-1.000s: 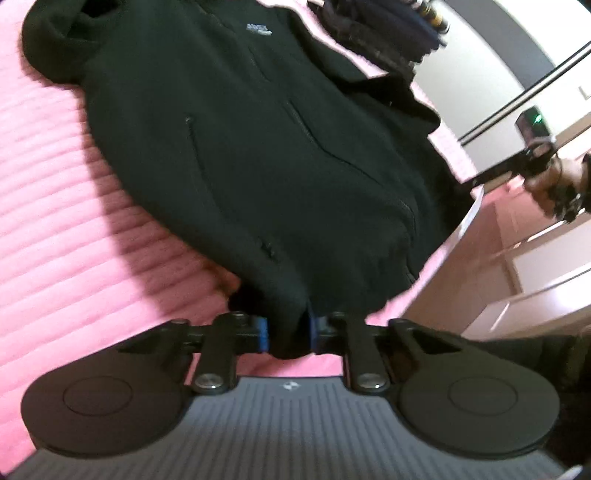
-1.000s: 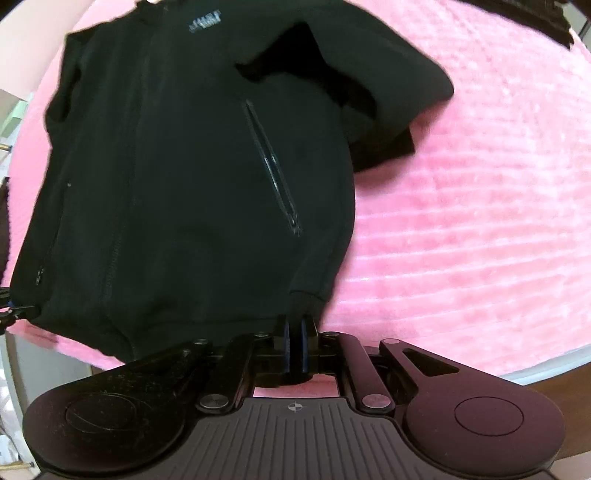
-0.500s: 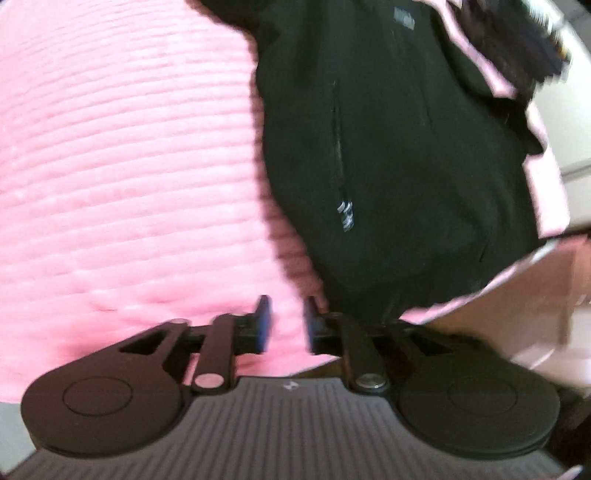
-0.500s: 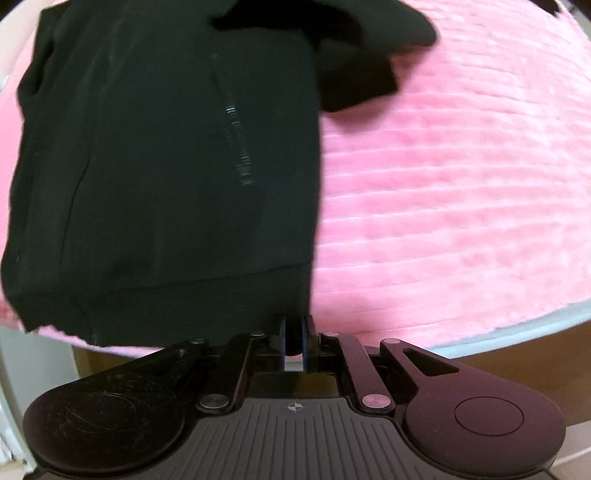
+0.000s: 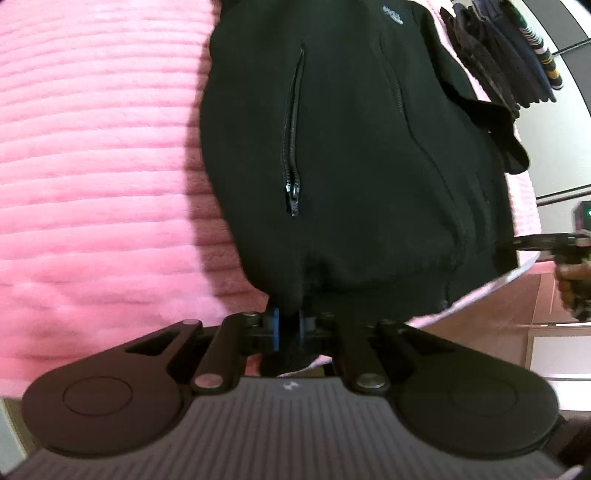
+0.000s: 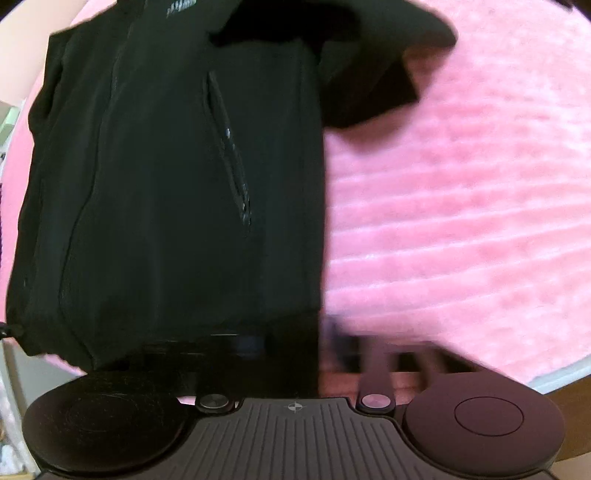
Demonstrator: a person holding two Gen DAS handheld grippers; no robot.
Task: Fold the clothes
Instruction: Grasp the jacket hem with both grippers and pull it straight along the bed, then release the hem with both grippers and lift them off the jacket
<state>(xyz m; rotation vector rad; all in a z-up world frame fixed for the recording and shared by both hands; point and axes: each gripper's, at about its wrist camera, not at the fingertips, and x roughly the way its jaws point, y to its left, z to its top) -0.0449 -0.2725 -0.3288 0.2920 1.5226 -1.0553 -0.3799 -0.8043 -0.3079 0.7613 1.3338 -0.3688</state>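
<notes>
Black zip jacket (image 5: 354, 155) spread front-up on pink ribbed blanket (image 5: 92, 184), hem at the near edge and partly overhanging it. Pocket zip (image 5: 293, 162) closed, pull at its lower end; small pale chest logo (image 5: 391, 14) toward the far side. In the right wrist view, one sleeve (image 6: 369, 85) folded across the upper body, cuff lying on the blanket beside the jacket's right side.

Left gripper (image 5: 288, 326) at the near edge, blue-padded jaws closed on a bunch of hem fabric pinched between them.

Right gripper (image 6: 295, 347) at the hem's other end, close to the near edge; fingers blurred and partly hidden behind black fabric, so jaw state cannot be told. Same gripper seen at the right margin of the left wrist view, held in a hand (image 5: 572, 280), touching the jacket's corner.

Stack of dark folded garments (image 5: 498, 51) at the blanket's far right corner, just beyond the jacket's shoulder.
</notes>
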